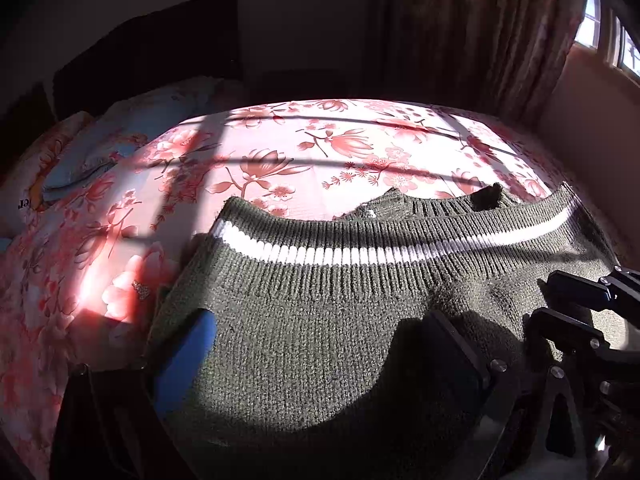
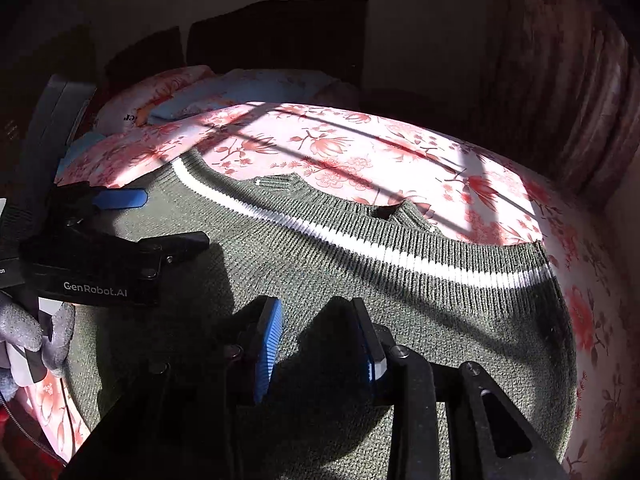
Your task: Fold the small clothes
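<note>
Lying flat on the floral bed, the green sweater spreads beneath and ahead of both claws. Right claw: jaws part-open, nothing visibly pinched between them. Left claw: jaws wide apart, apparently resting on the knit; contact is uncertain in shadow.

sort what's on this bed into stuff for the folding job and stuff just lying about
For the job:
- green sweater with a white stripe, spread on the bed
- left gripper
- right gripper

Just lying about:
- floral bedsheet
- pillows at the head of the bed
- curtain
</note>
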Demonstrator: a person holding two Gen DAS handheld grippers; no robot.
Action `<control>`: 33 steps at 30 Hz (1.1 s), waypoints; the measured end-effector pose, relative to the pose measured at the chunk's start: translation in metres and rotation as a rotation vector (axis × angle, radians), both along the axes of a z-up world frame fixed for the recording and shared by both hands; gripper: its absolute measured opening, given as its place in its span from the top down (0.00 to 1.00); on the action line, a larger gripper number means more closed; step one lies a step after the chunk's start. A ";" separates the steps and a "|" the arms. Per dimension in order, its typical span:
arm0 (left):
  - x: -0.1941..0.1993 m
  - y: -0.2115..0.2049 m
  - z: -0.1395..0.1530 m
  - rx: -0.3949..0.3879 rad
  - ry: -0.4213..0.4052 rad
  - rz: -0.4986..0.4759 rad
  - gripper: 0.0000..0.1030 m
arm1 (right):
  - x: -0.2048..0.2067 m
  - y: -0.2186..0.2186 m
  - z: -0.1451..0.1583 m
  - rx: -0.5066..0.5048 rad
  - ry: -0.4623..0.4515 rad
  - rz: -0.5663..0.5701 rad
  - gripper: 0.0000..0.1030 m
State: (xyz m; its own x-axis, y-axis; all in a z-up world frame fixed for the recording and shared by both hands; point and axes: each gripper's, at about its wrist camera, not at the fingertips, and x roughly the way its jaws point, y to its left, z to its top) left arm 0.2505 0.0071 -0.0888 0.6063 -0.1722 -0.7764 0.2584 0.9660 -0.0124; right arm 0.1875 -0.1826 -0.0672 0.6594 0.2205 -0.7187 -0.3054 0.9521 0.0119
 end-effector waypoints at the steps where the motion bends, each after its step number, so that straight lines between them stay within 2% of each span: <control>1: 0.000 0.000 0.000 -0.003 0.000 -0.001 0.00 | -0.001 -0.011 0.001 0.023 0.008 -0.019 0.66; 5: 0.000 0.000 0.000 -0.007 0.001 -0.002 0.00 | -0.007 -0.067 0.005 0.019 0.012 -0.173 0.66; 6: 0.000 0.000 0.000 -0.008 0.001 -0.002 0.00 | -0.008 -0.085 0.003 0.043 0.020 -0.221 0.65; 8: 0.000 0.000 -0.001 -0.006 0.001 -0.002 0.00 | -0.013 -0.119 0.000 0.166 0.024 -0.268 0.65; 10: -0.001 -0.001 0.000 -0.005 0.000 -0.001 0.00 | -0.015 -0.131 -0.002 0.239 0.026 -0.276 0.71; 15: -0.009 -0.002 0.006 0.008 -0.021 0.020 0.00 | -0.014 -0.112 0.004 0.125 0.020 -0.291 0.70; 19: -0.046 -0.005 0.021 -0.094 -0.044 -0.024 0.00 | -0.033 -0.085 0.022 0.133 -0.011 -0.201 0.69; 22: -0.066 -0.010 0.019 -0.060 -0.035 -0.053 0.00 | -0.050 -0.044 0.018 0.066 -0.006 -0.048 0.69; 24: -0.070 -0.011 0.006 -0.021 0.007 -0.052 0.00 | -0.056 -0.023 0.005 -0.010 0.012 0.002 0.69; 25: -0.075 -0.012 0.002 0.016 -0.012 -0.052 0.00 | -0.059 -0.015 -0.004 -0.050 0.018 0.017 0.69; 27: -0.084 -0.005 -0.001 0.017 -0.032 -0.064 0.00 | -0.065 -0.017 -0.007 -0.056 -0.023 0.029 0.68; 30: -0.092 0.013 0.001 -0.019 -0.011 -0.048 0.00 | -0.068 -0.040 -0.004 0.012 0.014 0.014 0.68; 33: -0.106 0.029 0.003 -0.023 -0.027 -0.034 0.00 | -0.079 -0.068 -0.001 0.026 0.017 -0.035 0.68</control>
State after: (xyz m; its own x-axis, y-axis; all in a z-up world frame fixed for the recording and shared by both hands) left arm 0.1448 0.0360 -0.0863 0.6205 -0.2103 -0.7555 0.2915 0.9562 -0.0267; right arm 0.1088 -0.2509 -0.0685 0.6547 0.2162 -0.7243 -0.2719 0.9614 0.0413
